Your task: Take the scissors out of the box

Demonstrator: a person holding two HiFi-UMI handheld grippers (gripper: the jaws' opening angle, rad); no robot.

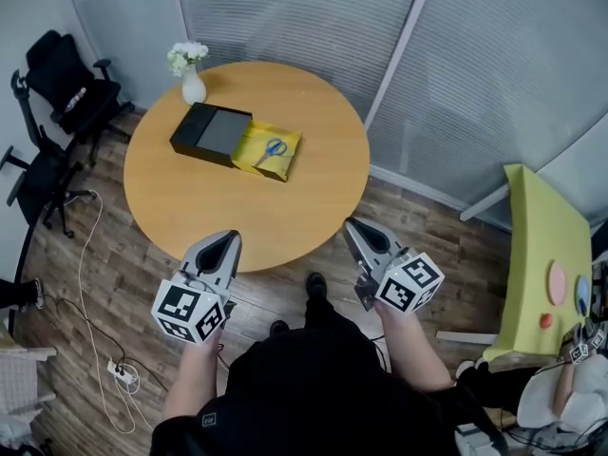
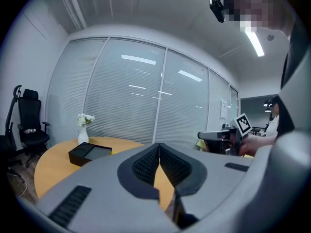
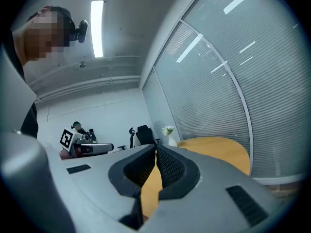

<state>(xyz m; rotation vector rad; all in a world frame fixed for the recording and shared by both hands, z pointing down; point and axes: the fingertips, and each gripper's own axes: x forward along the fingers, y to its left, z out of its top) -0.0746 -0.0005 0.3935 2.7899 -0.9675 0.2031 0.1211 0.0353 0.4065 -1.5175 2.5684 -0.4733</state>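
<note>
Blue-handled scissors (image 1: 274,148) lie in a yellow tray (image 1: 256,156) slid out of a black box (image 1: 209,131) on the far part of the round wooden table (image 1: 190,207). My left gripper (image 1: 228,237) is held short of the table's near edge, far from the box, with its jaws shut and nothing in them. My right gripper (image 1: 353,224) is off the near right edge, also shut and empty. In the left gripper view the shut left gripper (image 2: 159,147) points over the table towards the black box (image 2: 90,154). The scissors are hidden in both gripper views.
A white vase of flowers (image 1: 193,84) stands just behind the box. Black office chairs (image 1: 66,84) stand to the left of the table. A yellow-green table (image 1: 537,255) is at the right. A cable and power strip (image 1: 119,373) lie on the wood floor. Blinds cover the glass wall behind.
</note>
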